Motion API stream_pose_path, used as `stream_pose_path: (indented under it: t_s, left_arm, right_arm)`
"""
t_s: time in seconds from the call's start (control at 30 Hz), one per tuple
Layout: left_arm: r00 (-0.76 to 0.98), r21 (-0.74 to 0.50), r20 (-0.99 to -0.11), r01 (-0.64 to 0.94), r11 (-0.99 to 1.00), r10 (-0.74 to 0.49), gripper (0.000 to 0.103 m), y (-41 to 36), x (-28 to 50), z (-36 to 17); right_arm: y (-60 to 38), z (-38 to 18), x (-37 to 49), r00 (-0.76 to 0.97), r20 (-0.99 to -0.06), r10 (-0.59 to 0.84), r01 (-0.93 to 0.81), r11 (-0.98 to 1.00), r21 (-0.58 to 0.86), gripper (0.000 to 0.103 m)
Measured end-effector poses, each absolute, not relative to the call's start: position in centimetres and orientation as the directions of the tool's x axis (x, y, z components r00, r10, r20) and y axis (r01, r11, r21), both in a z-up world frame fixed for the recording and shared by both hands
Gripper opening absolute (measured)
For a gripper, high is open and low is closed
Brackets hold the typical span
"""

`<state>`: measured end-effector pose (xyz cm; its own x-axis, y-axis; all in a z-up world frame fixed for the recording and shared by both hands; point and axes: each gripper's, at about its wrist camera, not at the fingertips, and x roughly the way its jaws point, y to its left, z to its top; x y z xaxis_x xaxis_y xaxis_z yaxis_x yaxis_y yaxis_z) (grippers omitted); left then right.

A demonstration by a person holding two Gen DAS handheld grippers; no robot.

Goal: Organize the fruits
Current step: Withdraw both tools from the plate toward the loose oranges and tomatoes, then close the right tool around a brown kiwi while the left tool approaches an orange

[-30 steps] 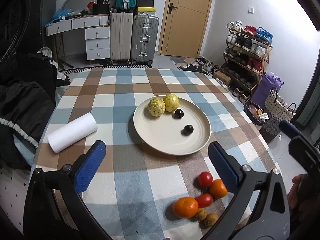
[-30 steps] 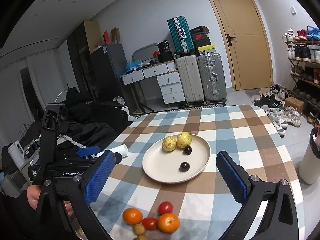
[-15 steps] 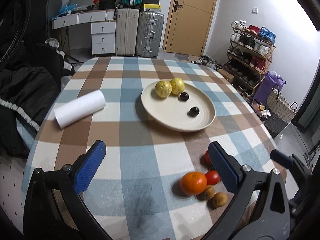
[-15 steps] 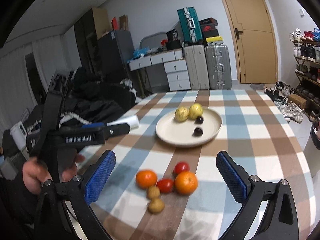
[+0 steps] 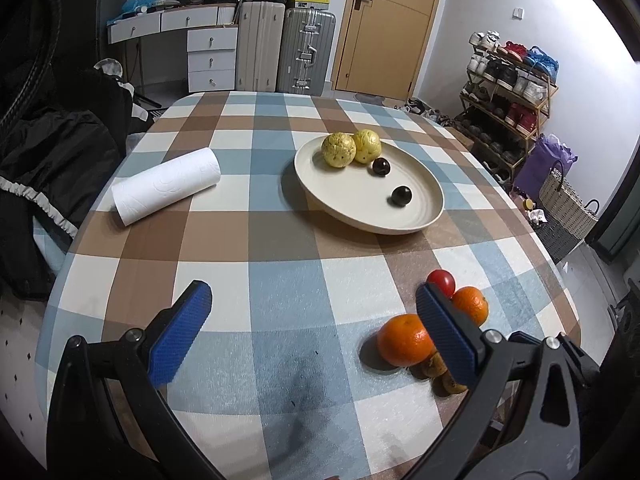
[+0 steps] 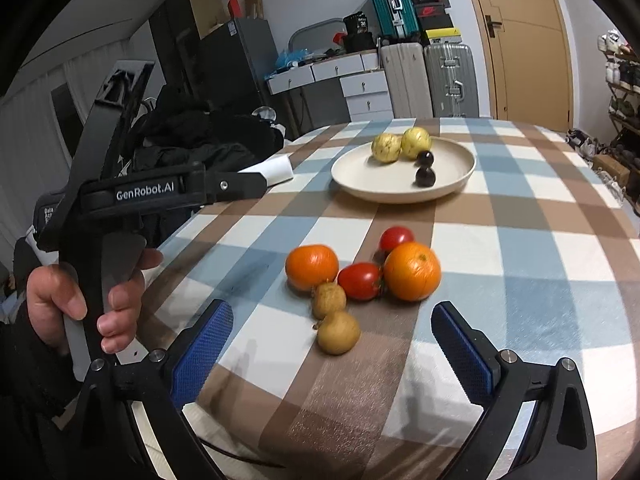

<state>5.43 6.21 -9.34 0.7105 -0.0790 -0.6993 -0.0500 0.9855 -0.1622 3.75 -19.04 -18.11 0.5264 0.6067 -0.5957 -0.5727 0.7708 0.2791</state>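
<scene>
Right gripper [image 6: 332, 344] agape, empty, nearest brown fruit [image 6: 338, 333] lying between its jaws; left gripper [image 5: 312, 332] agape, farther left

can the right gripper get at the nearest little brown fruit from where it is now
Probably yes. The right gripper is open, and the nearest brown fruit lies on the cloth just ahead of the gap between its fingers. Nothing stands between them; the second brown fruit touches it only on the far side.
</scene>
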Motion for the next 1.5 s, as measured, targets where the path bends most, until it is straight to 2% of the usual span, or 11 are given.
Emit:
stream_pose_path:
  t_s: [0.2,0.4,0.6,0.67,0.73,0.77,0.83,1.17,1.5]
  left_arm:
    - [0.702,-0.159,-0.707,-0.05,0.986,-0.079,0.102,6.1,5.7,-9.7]
    - [0.696,-0.156,-0.714,-0.053,0.986,-0.075,0.102,6.1,5.8,-10.0]
    - [0.691,-0.154,-0.719,-0.057,0.986,-0.073,0.102,6.2,6.0,-10.4]
    - [0.69,-0.154,-0.72,-0.057,0.986,-0.072,0.102,6.2,6.0,-10.4]
    - [0.688,-0.153,-0.722,-0.058,0.986,-0.072,0.102,6.1,6.1,-10.6]
    - [0.689,-0.154,-0.721,-0.058,0.986,-0.072,0.102,6.2,5.9,-10.6]
    - [0.686,-0.159,-0.724,-0.056,0.986,-0.078,0.102,6.2,6.0,-10.6]
    - [0.667,-0.22,-0.729,-0.016,0.975,-0.154,0.102,6.2,5.6,-11.1]
    - [0.593,-0.31,-0.752,0.069,0.948,-0.289,0.102,4.3,6.6,-12.8]
  right_arm:
    - [-18.8,-18.8,4.1,0.504,-0.607,0.614,-0.574,0.764,0.296,0.098]
    - [-18.7,-19.3,4.3,0.486,-0.616,0.62,-0.575,0.757,0.308,0.087]
    - [-18.3,-19.7,4.5,0.472,-0.631,0.616,-0.58,0.756,0.304,0.066]
    - [-18.1,-20.0,4.6,0.464,-0.643,0.609,-0.581,0.757,0.299,0.051]
    - [-17.9,-20.3,4.7,0.458,-0.656,0.6,-0.579,0.762,0.292,0.046]
    - [-17.9,-20.3,4.7,0.456,-0.659,0.599,-0.579,0.762,0.291,0.039]
    - [-17.9,-20.4,4.8,0.464,-0.663,0.588,-0.572,0.77,0.282,0.032]
    - [-19.5,-19.9,5.1,0.498,-0.614,0.613,-0.543,0.772,0.33,0.03]
    - [-20.7,-19.1,5.3,0.523,-0.586,0.619,-0.526,0.775,0.349,0.03]
